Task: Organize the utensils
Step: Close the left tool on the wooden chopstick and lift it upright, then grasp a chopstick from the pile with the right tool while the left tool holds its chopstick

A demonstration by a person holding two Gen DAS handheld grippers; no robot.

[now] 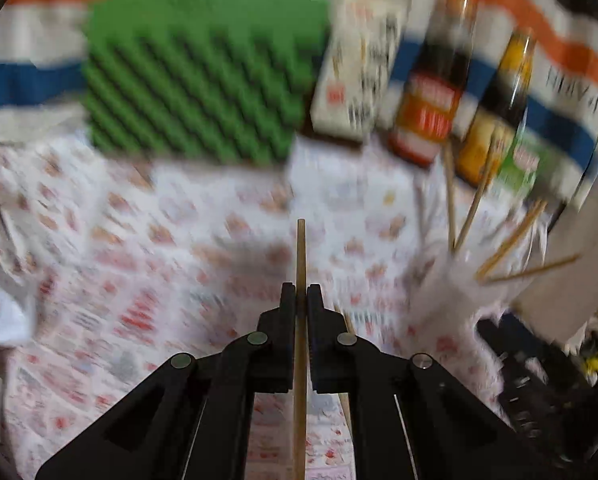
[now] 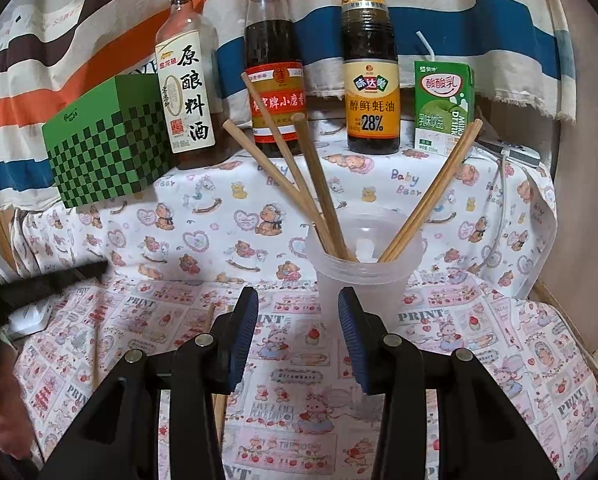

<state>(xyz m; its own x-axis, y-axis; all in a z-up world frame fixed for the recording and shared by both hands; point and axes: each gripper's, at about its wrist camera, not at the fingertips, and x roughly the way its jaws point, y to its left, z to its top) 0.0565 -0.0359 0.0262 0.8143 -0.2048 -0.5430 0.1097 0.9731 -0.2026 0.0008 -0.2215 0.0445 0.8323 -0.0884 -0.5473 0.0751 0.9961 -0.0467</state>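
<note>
Left hand-held gripper (image 1: pixel 301 292) clamped narrow on a single wooden chopstick (image 1: pixel 300 256), shaft running up between the black fingers and poking out beyond the tips, lower end cut off at the bottom edge of the left wrist view. Whole left view smeared by motion blur: labels unreadable, bottles only rough shapes, cloth print reduced to red and pink streaks. Faintly visible at the right of that view, the translucent plastic cup (image 1: pixel 451 280), little more than a pale haze, with several wooden chopsticks (image 1: pixel 475 200) fanning from it. Right hand-held gripper (image 2: pixel 297 300) spread wide with nothing between its blue ribbed pads (image 2: pixel 245 328), held just in front of the same cup (image 2: pixel 363 268) standing upright on the patterned cloth-covered surface (image 2: pixel 203 236). Five or so chopsticks (image 2: pixel 319 184) leaning inside the cup, three toward the left, two toward the right; their lower ends hazy behind the cloudy wall. More wooden chopsticks (image 2: pixel 219 404) lying on the surface, largely hidden behind the right gripper's left finger, number impossible to tell. Behind the cup, a row of three sauce bottles (image 2: pixel 277 80), a green milk-drink carton (image 2: pixel 443 104) and a green checkered box (image 2: pixel 111 140). Dark blurred shape at the left edge of the right wrist view, not identifiable.
</note>
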